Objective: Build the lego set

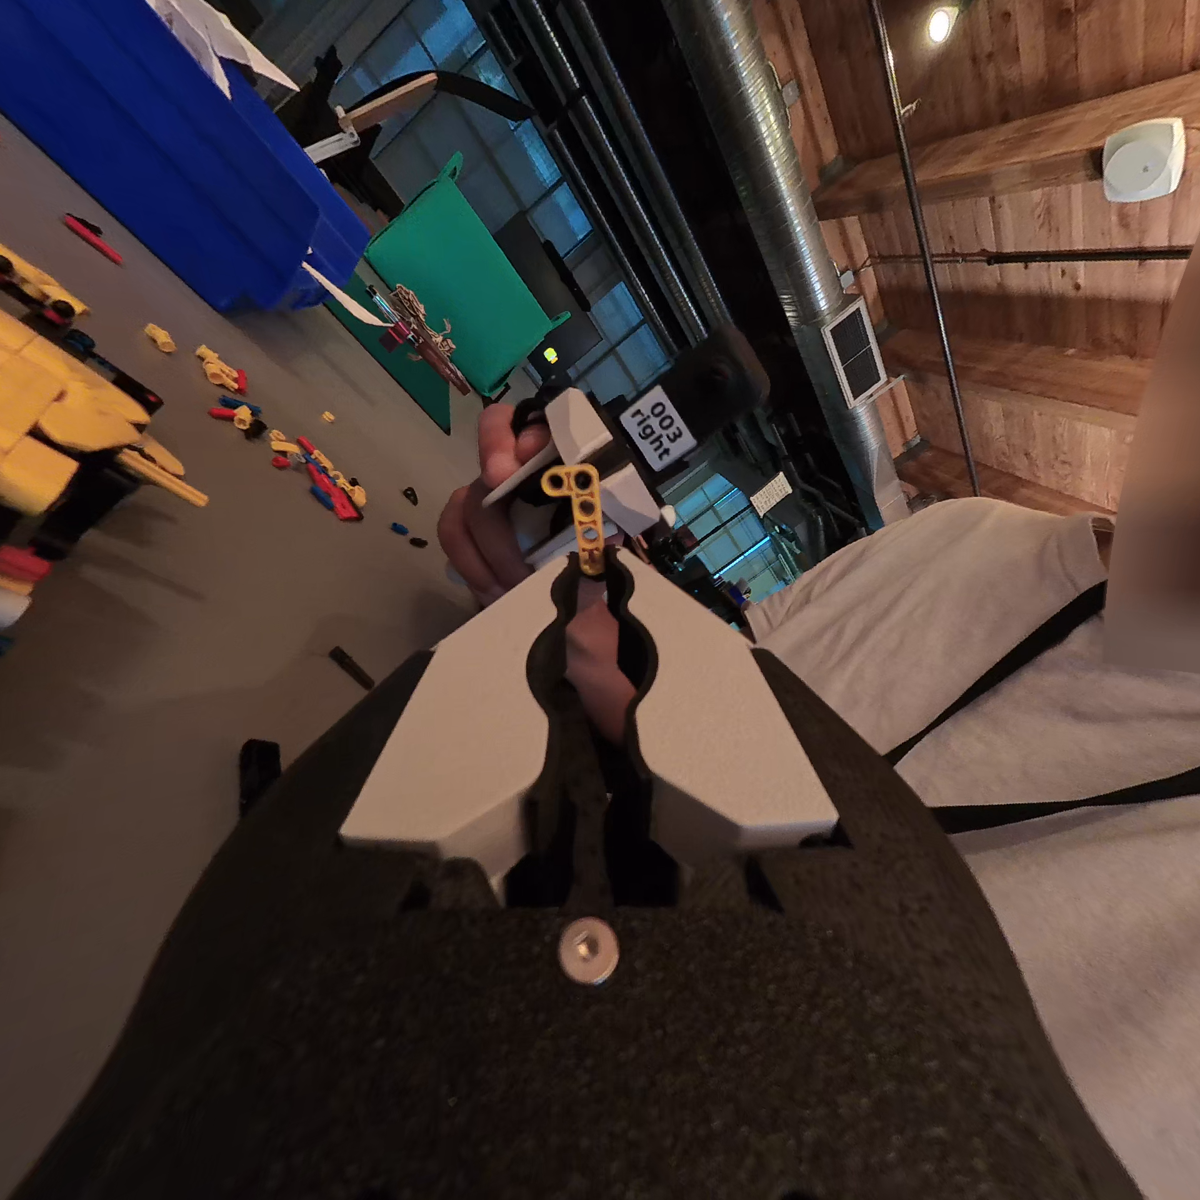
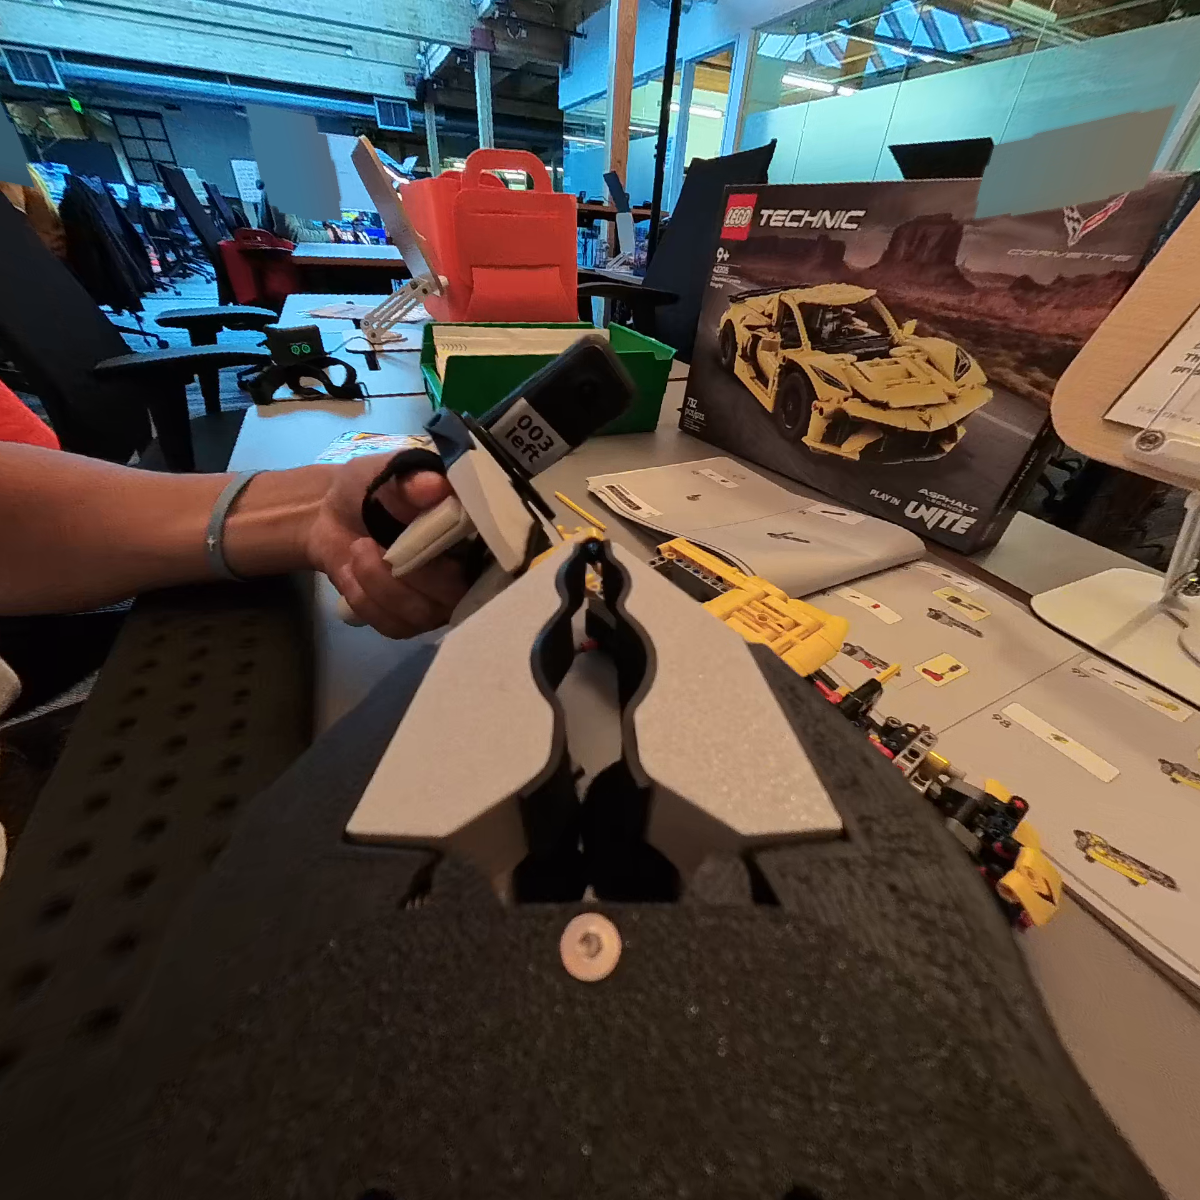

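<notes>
— Up off the table (image 2: 389, 415), between the two tools, what is the left gripper (image 1: 592, 565) holding?

— A yellow L-shaped beam (image 1: 583, 519), pinched by its lower end; the jaws are closed on it.

— Which way does it point?

— Its long axis runs straight out from the tips, with the short foot at the far end turned left, towards the loose pieces (image 1: 312, 464).

— And the right gripper (image 2: 594, 552)?

— Its jaws are nearly shut on something small and dark, apparently a pin, right at the yellow piece.

— So the step?

— Pinning the beam, I'd judge. Next, line the pin up with a hole and press squarely, holding the beam steady.
</notes>
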A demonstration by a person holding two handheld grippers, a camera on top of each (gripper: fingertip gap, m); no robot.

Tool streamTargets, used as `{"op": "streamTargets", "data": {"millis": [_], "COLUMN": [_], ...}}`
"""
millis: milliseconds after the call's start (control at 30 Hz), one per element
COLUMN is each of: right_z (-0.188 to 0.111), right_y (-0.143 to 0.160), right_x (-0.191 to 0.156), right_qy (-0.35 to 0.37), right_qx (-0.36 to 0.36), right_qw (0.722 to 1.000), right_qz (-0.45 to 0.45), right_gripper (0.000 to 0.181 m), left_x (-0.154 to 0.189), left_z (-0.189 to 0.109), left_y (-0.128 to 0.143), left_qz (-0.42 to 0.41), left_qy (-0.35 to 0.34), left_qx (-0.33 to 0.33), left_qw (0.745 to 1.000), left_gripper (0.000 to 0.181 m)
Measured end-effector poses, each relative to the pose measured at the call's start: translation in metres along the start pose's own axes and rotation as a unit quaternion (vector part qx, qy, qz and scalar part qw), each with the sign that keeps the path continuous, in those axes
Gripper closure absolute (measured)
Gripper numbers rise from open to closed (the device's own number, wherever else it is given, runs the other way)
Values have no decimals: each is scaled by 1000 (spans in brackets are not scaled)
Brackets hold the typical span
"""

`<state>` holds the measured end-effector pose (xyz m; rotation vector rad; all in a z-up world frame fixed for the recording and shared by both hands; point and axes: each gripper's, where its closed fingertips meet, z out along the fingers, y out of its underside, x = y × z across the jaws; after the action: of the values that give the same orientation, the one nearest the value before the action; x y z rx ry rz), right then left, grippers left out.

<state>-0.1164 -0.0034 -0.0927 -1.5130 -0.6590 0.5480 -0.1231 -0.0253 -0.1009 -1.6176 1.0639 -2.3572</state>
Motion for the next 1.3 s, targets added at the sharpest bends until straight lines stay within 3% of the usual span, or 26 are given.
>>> {"op": "streamTargets", "data": {"millis": [367, 467, 533, 600, 667, 833, 1033, 1167, 1300], "right_z": [1, -16, -35, -54, -64, -59, -53, -50, -49], "right_y": [1, 2, 27, 76, 104, 126, 143, 143, 143], "right_x": [-1, 6, 8, 9, 10, 9, -4, -7, -8], "right_qy": [-16, -46, -101, -147, -183, -254, -328, -325, -287], "right_qx": [6, -22, -108, -236, -297, -329, -365, -348, -342], "right_qw": [1000, 998, 987, 960, 937, 904, 862, 864, 873], "right_qz": [23, 44, 58, 33, 2, -105, -127, -164, -194], "right_gripper": [177, 165, 158, 152, 150, 153, 149, 172, 174], "left_x": [-3, -9, -12, -14, -15, -14, -11, -11, -12], "left_z": [-1, -6, -10, -10, -7, -5, -10, -8, -10], "left_y": [0, -5, -8, -8, -5, -2, -7, -5, -8], "left_qz": [-1, 11, 15, 15, 17, 26, 32, 33, 32], "left_qy": [-7, -33, -45, -52, -55, -56, -49, -48, -52], "left_qx": [1, 8, 14, 11, 3, -4, 5, -1, 8], "left_qw": [1000, 999, 999, 998, 998, 998, 998, 998, 998], "left_gripper": [174, 175, 175, 175, 175, 175, 175, 174, 175]}}
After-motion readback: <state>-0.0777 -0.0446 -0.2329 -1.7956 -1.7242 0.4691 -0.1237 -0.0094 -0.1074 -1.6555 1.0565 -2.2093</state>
